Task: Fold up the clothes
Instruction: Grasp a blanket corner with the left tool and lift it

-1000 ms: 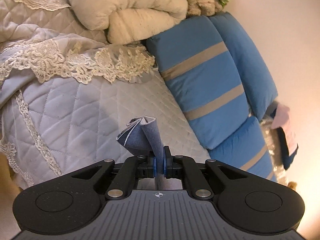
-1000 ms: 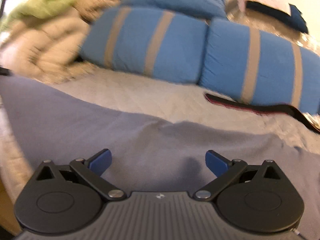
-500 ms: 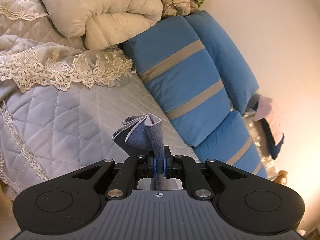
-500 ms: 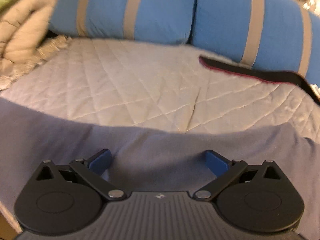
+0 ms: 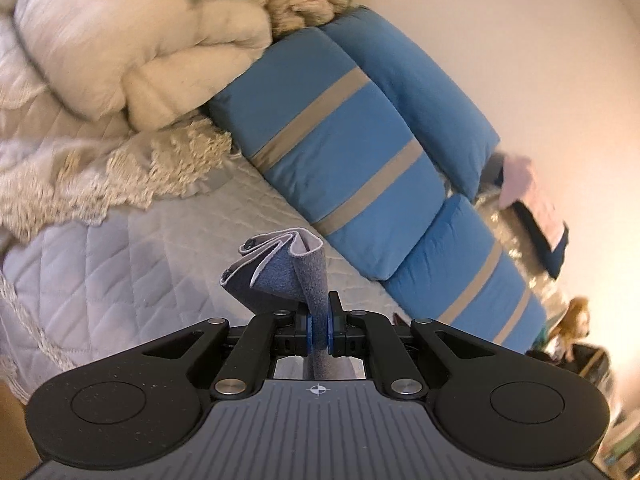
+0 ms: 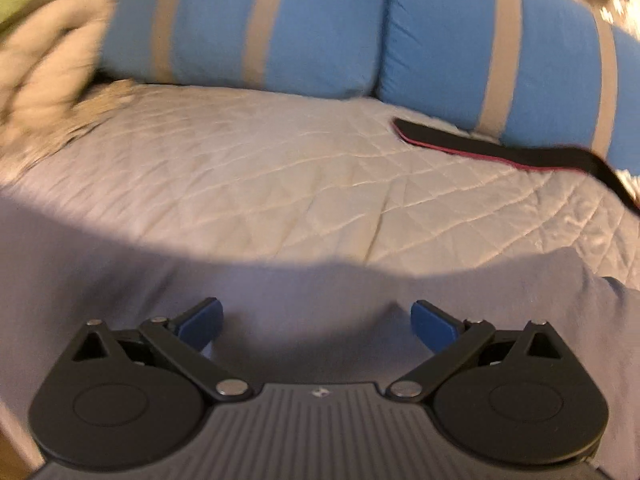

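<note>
Left gripper (image 5: 319, 330) is clamped on a bunched corner of the grey garment (image 5: 280, 272), mid-frame above the bed (image 5: 120, 264). Right gripper (image 6: 316, 320) sits wide, empty, right over the flat stretch of that cloth (image 6: 280, 292) along the bottom, so it's the nearer one for grabbing an edge.

The left tool (image 5: 319, 330) points slightly downward, its jaws pinched tight on a bunched fold of cloth (image 5: 296, 276). The right tool (image 6: 316, 322) tilts more steeply down, jaws spread wide, gripping nothing.
</note>
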